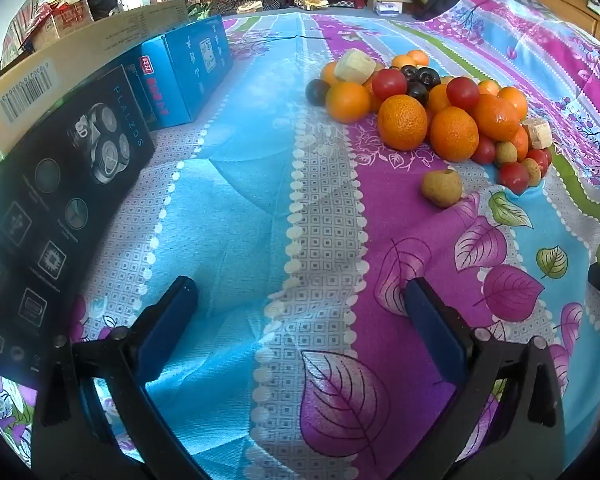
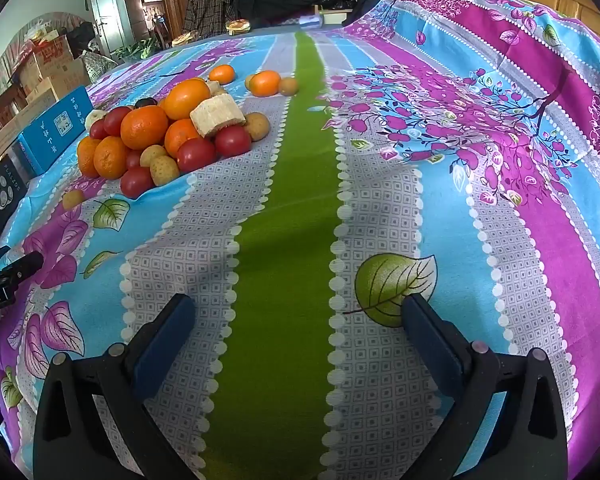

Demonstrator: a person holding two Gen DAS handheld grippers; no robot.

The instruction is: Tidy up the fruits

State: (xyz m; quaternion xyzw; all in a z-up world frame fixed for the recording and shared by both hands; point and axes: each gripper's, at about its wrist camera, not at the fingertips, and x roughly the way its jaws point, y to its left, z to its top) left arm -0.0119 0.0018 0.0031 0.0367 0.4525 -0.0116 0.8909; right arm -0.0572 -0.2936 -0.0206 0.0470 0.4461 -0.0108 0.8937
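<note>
Both claws, mine: left claw [image 1: 300, 304] and right claw [image 2: 298, 316] spread wide, empty, angled down over the bedspread [image 2: 284, 208], ready to pick. Fruit pile [image 1: 432, 112]: mixed, unsorted, well ahead of both. Boxes [image 1: 188, 68]: left of pile, probably sorting bins.

Left gripper [image 1: 300, 292]: jaws spread fully wide, nothing between them, blue pads [image 1: 168, 320] facing inward. It is pitched steeply downward and forward, its fingertips clear of contact with anything.

Right gripper [image 2: 298, 308]: same condition, jaws at full spread, empty, blue pads [image 2: 428, 340] facing inward, pitched steeply downward.

In the right wrist view, one fingertip of the left gripper shows at the far left, level with the right gripper's fingertips and well apart from them.
</note>
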